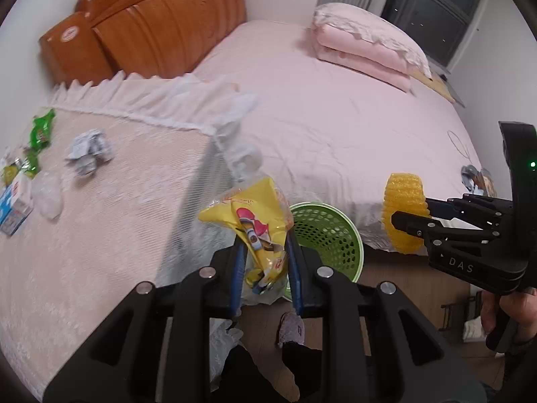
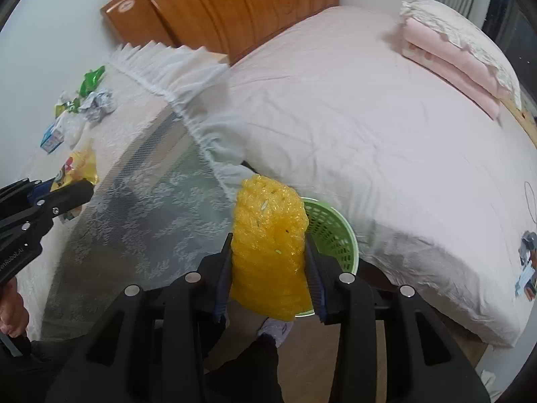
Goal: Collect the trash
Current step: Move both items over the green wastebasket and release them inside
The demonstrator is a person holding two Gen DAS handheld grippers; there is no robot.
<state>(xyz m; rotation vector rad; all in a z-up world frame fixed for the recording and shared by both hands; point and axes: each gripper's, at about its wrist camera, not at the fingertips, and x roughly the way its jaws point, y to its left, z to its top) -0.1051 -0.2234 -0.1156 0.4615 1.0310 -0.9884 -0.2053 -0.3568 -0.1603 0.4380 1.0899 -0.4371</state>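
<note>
My left gripper (image 1: 265, 238) is shut on a crumpled yellow snack wrapper (image 1: 255, 221), held just left of a green mesh basket (image 1: 330, 231) that stands on the floor between the table and the bed. My right gripper (image 2: 268, 240) is shut on a yellow foam net (image 2: 268, 248), which hangs over the near rim of the same basket (image 2: 332, 231). The left wrist view shows the right gripper (image 1: 407, 210) with the foam net (image 1: 404, 201) to the right of the basket. In the right wrist view the left gripper (image 2: 77, 188) and its wrapper (image 2: 82, 164) are at the far left.
A table under a lace cloth (image 1: 110, 221) bears a green wrapper (image 1: 42, 131), crumpled paper (image 1: 89, 151), clear plastic (image 1: 48, 198) and a blue-white carton (image 1: 15, 208). The pink bed (image 1: 319, 117) carries a folded quilt (image 1: 365, 43). A person's slippered foot (image 1: 292, 329) stands on the wooden floor.
</note>
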